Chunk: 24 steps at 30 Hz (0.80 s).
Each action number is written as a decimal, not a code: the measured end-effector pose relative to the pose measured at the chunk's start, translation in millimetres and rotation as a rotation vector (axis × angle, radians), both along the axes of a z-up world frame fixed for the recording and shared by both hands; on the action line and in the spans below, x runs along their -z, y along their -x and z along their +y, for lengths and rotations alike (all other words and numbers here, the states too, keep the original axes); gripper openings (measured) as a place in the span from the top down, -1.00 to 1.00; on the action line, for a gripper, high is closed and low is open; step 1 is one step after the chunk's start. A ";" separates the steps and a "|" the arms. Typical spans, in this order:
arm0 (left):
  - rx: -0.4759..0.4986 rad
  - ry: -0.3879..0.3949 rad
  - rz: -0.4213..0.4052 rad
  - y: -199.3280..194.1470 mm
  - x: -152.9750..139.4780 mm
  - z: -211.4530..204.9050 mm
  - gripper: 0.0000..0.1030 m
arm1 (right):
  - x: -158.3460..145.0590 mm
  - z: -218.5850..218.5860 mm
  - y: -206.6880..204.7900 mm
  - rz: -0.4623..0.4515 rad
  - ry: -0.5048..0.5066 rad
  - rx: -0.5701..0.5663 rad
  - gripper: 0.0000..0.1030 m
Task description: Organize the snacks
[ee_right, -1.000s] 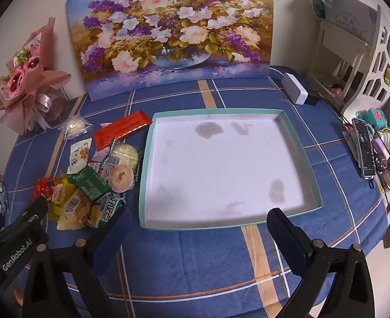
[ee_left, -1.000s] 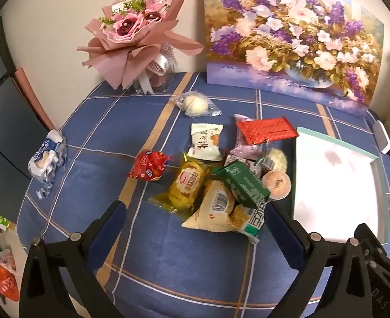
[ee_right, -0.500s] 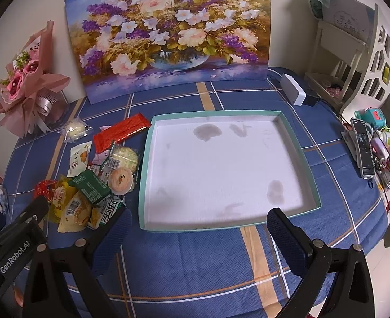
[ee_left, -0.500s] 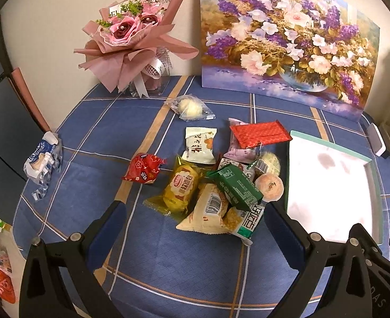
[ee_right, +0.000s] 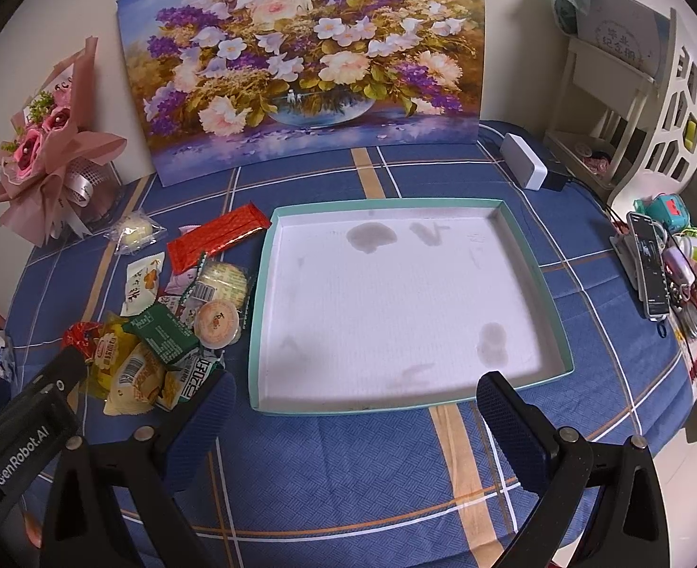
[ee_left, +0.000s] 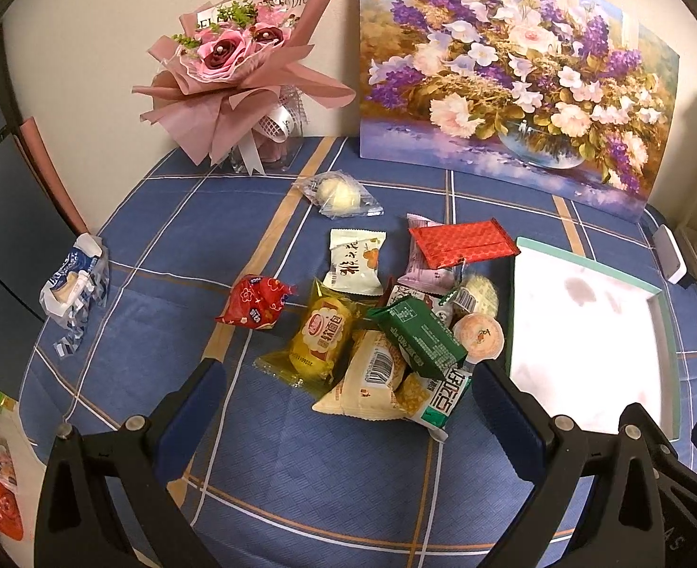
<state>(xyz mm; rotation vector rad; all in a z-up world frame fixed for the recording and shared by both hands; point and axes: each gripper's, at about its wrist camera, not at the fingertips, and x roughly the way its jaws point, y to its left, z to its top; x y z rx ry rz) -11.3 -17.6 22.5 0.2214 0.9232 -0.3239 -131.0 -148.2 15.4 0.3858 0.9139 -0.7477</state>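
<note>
worktop cloth (ee_right: 348, 473): navy with white and tan plaid lines | tray (ee_right: 528, 255): teal rim, white stained floor | bar wrapper (ee_left: 462, 244): red diamond pattern | carton (ee_left: 419, 336): dark green | bun packet (ee_left: 325, 336): yellow | bouquet wrap (ee_left: 235, 94): dusty pink

You get warm, even indoor light, soft shadows under the snack pile (ee_left: 396, 331), sharp focus centrally, heavy fisheye bending, black vignetted corners in both views.

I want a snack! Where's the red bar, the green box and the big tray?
red bar (ee_left: 462, 244): left wrist view, middle of its wrapper.
green box (ee_left: 417, 336): left wrist view, middle of its printed top face.
big tray (ee_right: 533, 260): right wrist view, its teal right rim.
</note>
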 end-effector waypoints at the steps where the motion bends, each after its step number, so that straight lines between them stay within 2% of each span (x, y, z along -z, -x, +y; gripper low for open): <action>1: -0.001 0.000 0.001 -0.2 0.0 0.0 -1.00 | 0.2 0.0 0.1 -0.001 0.000 0.000 -1.00; 24: -0.012 0.002 0.010 -2.2 3.2 3.2 -1.00 | 0.7 0.3 -0.4 0.001 0.000 0.001 -1.00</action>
